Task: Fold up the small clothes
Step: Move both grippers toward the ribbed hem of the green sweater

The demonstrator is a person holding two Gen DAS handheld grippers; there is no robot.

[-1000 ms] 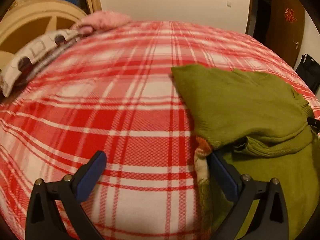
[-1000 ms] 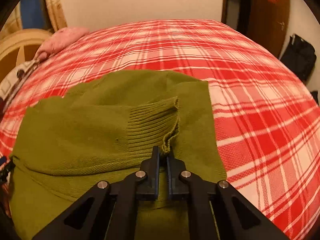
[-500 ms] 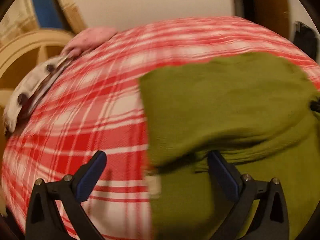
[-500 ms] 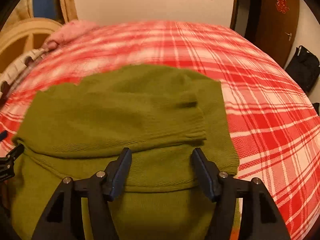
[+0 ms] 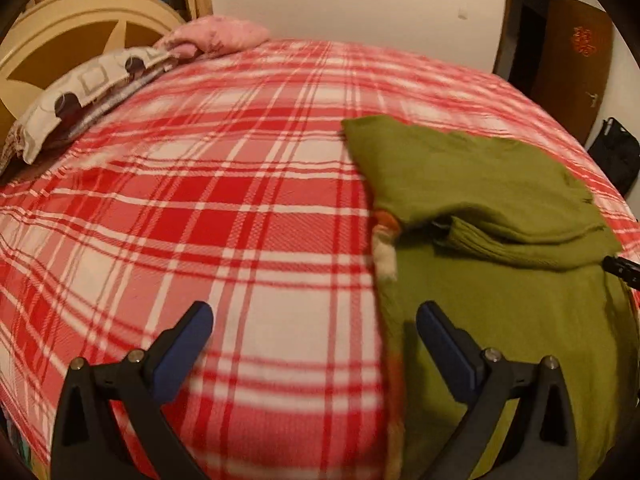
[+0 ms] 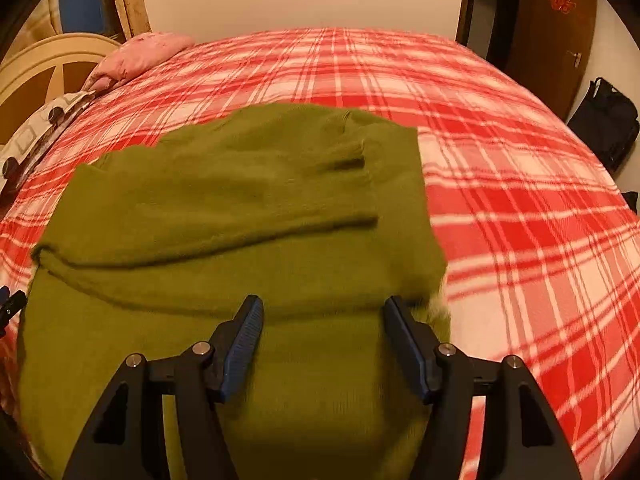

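An olive-green knitted sweater (image 6: 240, 208) lies on the red and white plaid bedspread (image 6: 500, 184), with a sleeve folded across its body. In the left wrist view the sweater (image 5: 500, 184) fills the right side. My right gripper (image 6: 322, 320) hovers open over the sweater's near part, nothing pinched between its blue pads. My left gripper (image 5: 314, 328) is open above the bedspread (image 5: 200, 200); its right finger (image 5: 444, 340) is over the sweater's left edge. A tip of the other gripper (image 5: 622, 268) shows at the right rim.
A patterned pillow (image 5: 80, 92) and a pink cloth (image 5: 216, 36) lie at the bed's far left by a cream headboard (image 5: 72, 40). A dark wooden door (image 6: 556, 28) and a black bag (image 6: 604, 120) stand beyond the bed's right edge.
My right gripper let go of the sleeve cuff, which now lies flat on the sweater, and pulled back. The left gripper swung over the sweater and back to its left edge.
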